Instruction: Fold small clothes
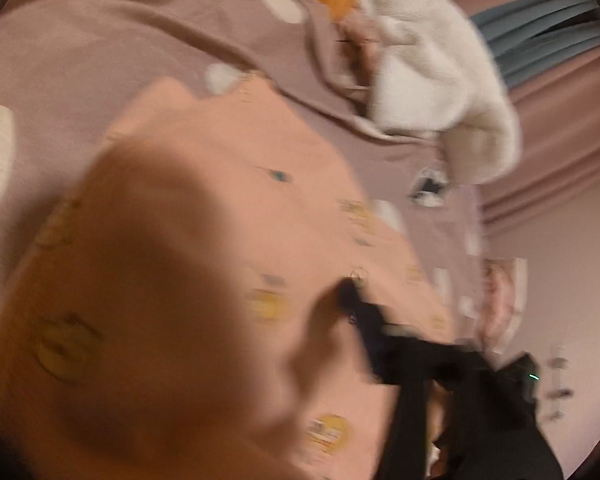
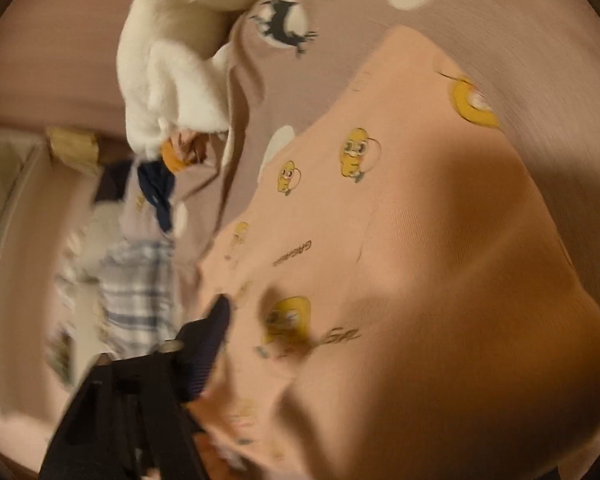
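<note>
Left wrist: peach garment point(image 1: 228, 208) fills view | white fleece point(image 1: 432, 60) beyond | jaws unclear

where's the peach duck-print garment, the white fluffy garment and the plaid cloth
peach duck-print garment point(image 2: 340, 216), right wrist view, flat printed middle
white fluffy garment point(image 2: 180, 92), right wrist view, its bunched lower part
plaid cloth point(image 2: 136, 292), right wrist view, its checked middle
</note>
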